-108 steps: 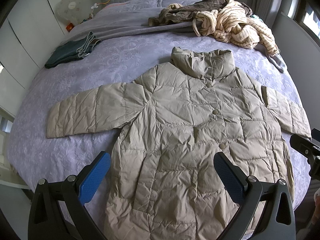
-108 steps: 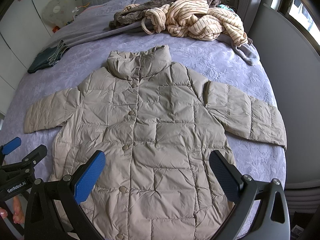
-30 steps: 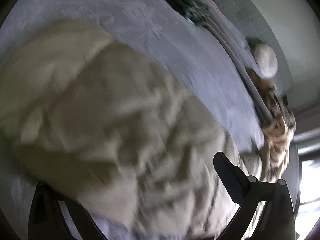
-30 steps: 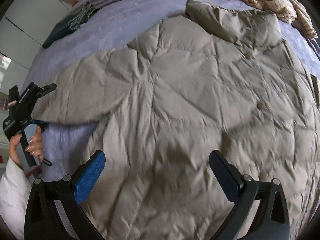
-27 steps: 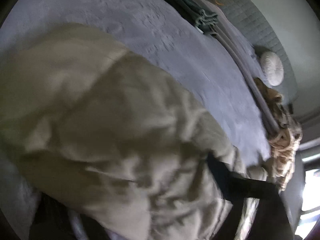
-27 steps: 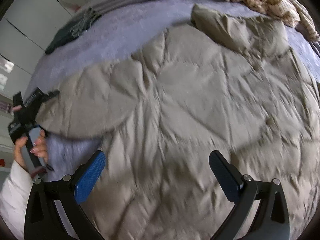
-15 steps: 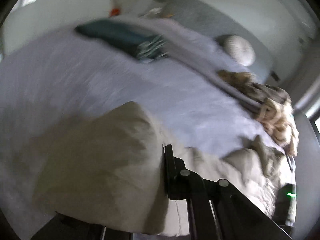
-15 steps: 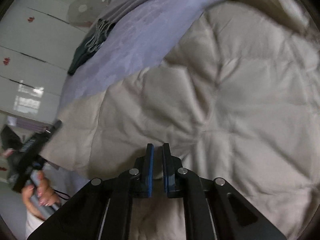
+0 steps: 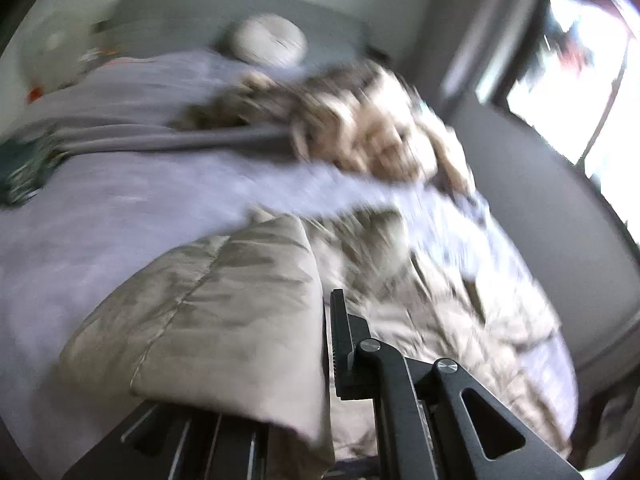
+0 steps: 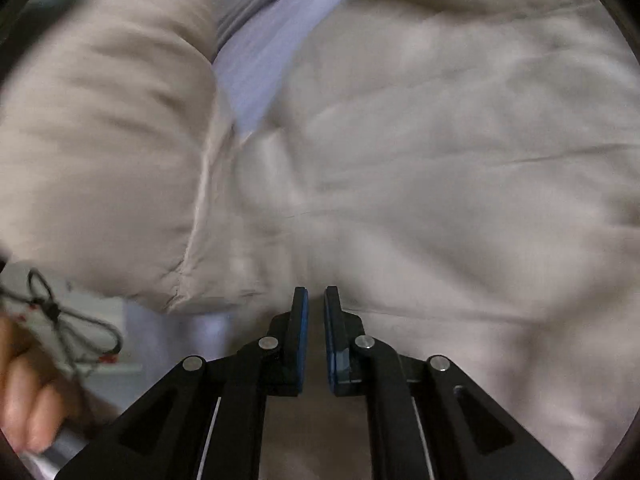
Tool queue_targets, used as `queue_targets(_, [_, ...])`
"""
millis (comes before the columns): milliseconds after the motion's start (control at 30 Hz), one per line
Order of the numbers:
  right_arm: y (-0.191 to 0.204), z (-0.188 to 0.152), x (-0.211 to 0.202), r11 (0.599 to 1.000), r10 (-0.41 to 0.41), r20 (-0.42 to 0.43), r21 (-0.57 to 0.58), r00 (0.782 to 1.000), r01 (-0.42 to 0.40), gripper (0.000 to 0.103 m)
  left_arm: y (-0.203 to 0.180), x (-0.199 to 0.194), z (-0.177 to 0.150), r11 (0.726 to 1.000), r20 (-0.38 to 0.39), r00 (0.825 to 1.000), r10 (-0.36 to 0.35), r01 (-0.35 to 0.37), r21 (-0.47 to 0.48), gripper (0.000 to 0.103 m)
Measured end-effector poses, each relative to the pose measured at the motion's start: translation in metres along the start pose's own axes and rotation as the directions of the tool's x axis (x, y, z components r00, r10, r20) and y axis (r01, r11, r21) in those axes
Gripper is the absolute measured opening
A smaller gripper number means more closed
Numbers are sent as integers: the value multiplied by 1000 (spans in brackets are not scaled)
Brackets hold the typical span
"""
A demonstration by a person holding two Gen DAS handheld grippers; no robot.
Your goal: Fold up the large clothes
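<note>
A beige quilted puffer coat (image 9: 424, 280) lies on the lilac bed (image 9: 100, 216). My left gripper (image 9: 326, 312) is shut on the coat's left sleeve (image 9: 224, 308), which is lifted and drapes over the left finger, hiding it. In the right wrist view the coat (image 10: 460, 168) fills the frame. My right gripper (image 10: 316, 300) is shut on a pinch of coat fabric near the armpit. The lifted sleeve (image 10: 104, 152) hangs at the left. Both views are motion blurred.
A heap of striped cream and brown clothes (image 9: 360, 128) lies at the head of the bed. A round pillow (image 9: 268, 40) leans on the grey headboard. Folded dark green clothes (image 9: 24, 168) sit at the far left. The person's hand (image 10: 28, 392) shows lower left.
Both grippers went from open to shut on the coat. The left gripper has lifted the sleeve and swung it right, toward the coat's body. The right gripper has stayed pinched near the armpit.
</note>
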State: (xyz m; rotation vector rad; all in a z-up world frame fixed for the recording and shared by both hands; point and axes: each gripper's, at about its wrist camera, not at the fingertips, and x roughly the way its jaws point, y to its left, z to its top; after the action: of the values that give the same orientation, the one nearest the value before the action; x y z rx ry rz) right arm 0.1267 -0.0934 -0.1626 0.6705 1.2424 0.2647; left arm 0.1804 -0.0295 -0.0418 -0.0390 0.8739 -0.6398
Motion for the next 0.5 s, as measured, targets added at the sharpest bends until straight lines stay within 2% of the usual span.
queue_targets(100, [-46,-2,-57,990,-136,102,51,986,131,9,-47,56,-22,991,-86,994,70,-59,121,10])
queue_targets(200, [-83,-4,-100,973,-226,158,90,961,214,9,-73,96,-53,967,-152,974,168,-134,215,10])
queue_targets(267, [-98,-4,-113,967,-247,167,107,954,232,9,-75,115,-69,952,-176,960,216,-167,257,10])
queue_targets(333, [-112,-4,-122,963,-256,165,128,953,236,9,-77,117,-81,935,-169,952,256,-199,295,11])
queue_targets(367, [-117,-4,-124,962,-258,161,137,953,237,9,-79,115,-83,929,-160,952,261,-203,311,11])
queue_targets(400, [-122,-5,-128,962,-251,157,145,955,229,9,-77,115,-84,927,-160,952,261,-201,315,15])
queue_targets(433, [-128,-2,-131,963,-245,154,152,957,222,9,-78,113,-83,928,-164,952,259,-198,317,38])
queue_targets(467, [-134,-2,-137,964,-239,154,157,959,215,9,-78,108,-82,931,-161,955,249,-190,310,54])
queue_targets(500, [-137,0,-139,964,-237,156,156,959,213,9,-77,106,-81,934,-151,958,245,-191,302,95])
